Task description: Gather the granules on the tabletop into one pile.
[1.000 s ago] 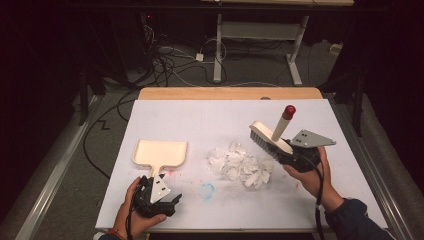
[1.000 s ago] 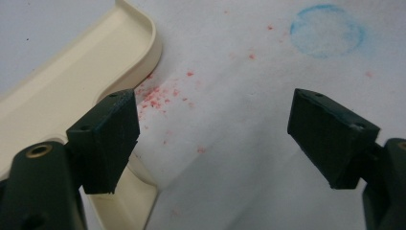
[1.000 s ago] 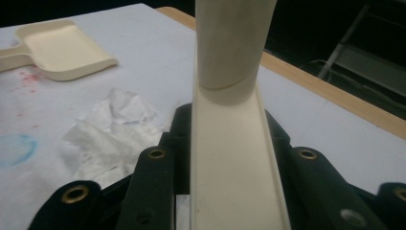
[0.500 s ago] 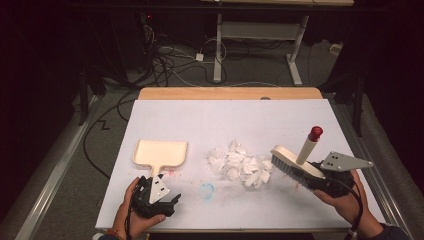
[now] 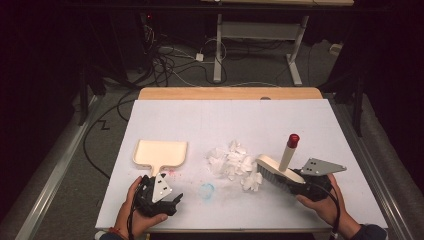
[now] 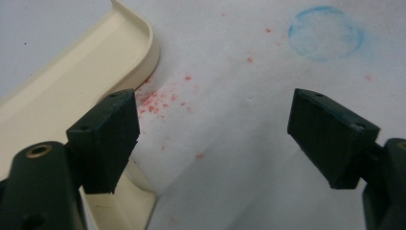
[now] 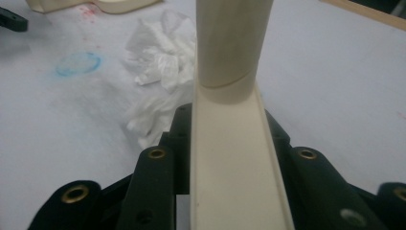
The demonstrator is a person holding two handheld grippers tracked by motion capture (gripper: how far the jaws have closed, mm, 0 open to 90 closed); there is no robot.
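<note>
Since the earlier frame the right gripper (image 5: 292, 181) has come down and in toward the crumpled paper scraps (image 5: 231, 162), its jaws clamped on the brush (image 5: 276, 167), bristles now at the pile's edge, likely to sweep it leftward. The left gripper (image 5: 159, 196) waits with jaws apart by the dustpan (image 5: 161, 152), whose handle lies beside one jaw, ready to steady it.

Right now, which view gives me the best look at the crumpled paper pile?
The high view: the whole paper pile lies between the dustpan and the brush held in the right gripper. The right gripper view shows part of the pile beside the brush body. The left gripper view looks at the dustpan's edge.
</note>
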